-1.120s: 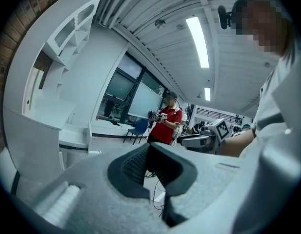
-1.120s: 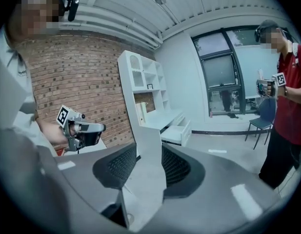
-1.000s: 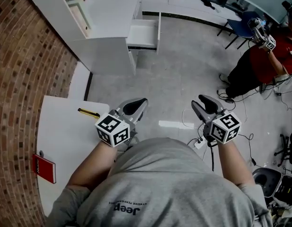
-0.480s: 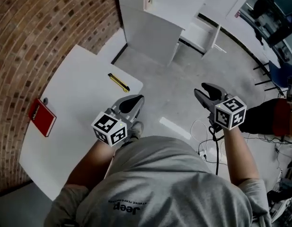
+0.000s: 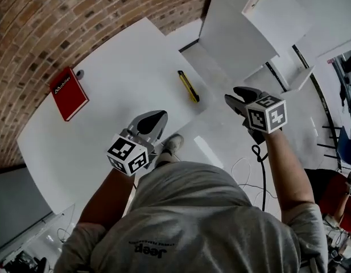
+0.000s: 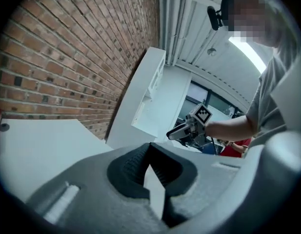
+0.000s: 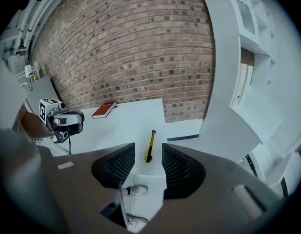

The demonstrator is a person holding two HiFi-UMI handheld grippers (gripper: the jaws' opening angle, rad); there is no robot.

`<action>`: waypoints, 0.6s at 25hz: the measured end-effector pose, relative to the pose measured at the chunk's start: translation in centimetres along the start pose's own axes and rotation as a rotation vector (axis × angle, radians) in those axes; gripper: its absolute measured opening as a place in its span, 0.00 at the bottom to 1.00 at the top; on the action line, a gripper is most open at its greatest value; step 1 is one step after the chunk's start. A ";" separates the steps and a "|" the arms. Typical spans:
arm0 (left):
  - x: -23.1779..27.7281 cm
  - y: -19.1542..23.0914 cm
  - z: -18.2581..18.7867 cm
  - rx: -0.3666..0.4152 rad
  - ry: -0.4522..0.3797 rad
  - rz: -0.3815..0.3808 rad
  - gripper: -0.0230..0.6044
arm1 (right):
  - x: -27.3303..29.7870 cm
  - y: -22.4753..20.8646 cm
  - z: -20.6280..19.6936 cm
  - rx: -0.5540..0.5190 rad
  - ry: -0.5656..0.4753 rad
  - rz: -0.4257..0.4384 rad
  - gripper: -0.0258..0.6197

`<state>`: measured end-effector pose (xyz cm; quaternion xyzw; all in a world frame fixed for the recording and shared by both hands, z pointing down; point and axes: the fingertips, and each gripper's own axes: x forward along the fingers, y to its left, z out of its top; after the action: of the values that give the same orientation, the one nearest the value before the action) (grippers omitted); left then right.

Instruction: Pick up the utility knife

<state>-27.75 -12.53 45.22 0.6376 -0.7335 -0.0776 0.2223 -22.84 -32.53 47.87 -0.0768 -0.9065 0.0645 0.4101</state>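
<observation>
At upper centre of the head view, the utility knife lies flat near the edge of the white surface, untouched. The right gripper hovers beyond that edge, jaws spread and empty, lined up on the knife. The left gripper has its jaws pressed together, empty. Risk assessed: a shallow approach could push the slim knife off the edge.

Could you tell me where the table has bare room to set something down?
The wide stretch between the book and the knife is bare, and so is the table on the person's side of the book. Nowhere is crowded.
</observation>
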 end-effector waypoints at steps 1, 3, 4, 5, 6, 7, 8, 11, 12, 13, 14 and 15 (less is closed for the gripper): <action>-0.8 1.0 -0.1 -0.009 -0.006 0.022 0.04 | 1.8 0.5 0.2 -0.010 0.035 0.021 0.33; -2.2 2.7 -0.3 -0.028 -0.018 0.063 0.04 | 5.1 1.1 0.3 -0.035 0.106 0.046 0.33; -2.8 3.4 -0.5 -0.038 -0.024 0.082 0.04 | 6.7 1.3 0.3 -0.047 0.140 0.052 0.33; -3.4 4.1 -0.6 -0.048 -0.029 0.101 0.04 | 8.2 1.4 0.1 -0.055 0.174 0.056 0.33; -4.0 4.8 -0.8 -0.057 -0.034 0.118 0.04 | 9.7 1.4 -0.1 -0.061 0.207 0.059 0.33; -4.5 5.4 -1.1 -0.065 -0.037 0.133 0.04 | 11.0 1.4 -0.5 -0.063 0.239 0.062 0.33; -4.9 6.0 -1.3 -0.071 -0.040 0.147 0.04 | 12.3 1.3 -0.8 -0.065 0.268 0.063 0.33; -6.0 7.6 -1.9 -0.085 -0.053 0.187 0.04 | 15.5 1.3 -1.9 -0.069 0.340 0.069 0.33; -6.3 7.9 -2.0 -0.093 -0.058 0.198 0.04 | 16.4 1.3 -2.3 -0.068 0.361 0.074 0.33; -6.5 8.3 -2.2 -0.101 -0.061 0.209 0.04 | 17.3 1.4 -2.7 -0.066 0.384 0.081 0.33; -6.8 8.6 -2.3 -0.109 -0.065 0.218 0.04 | 18.1 1.4 -3.1 -0.064 0.407 0.083 0.33; -7.0 9.0 -2.4 -0.115 -0.067 0.225 0.04 | 18.8 1.2 -3.5 -0.065 0.431 0.075 0.33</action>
<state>-34.20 -3.77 49.30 0.5344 -0.8018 -0.1154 0.2412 -32.38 -27.54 63.78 -0.1357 -0.7960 0.0325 0.5890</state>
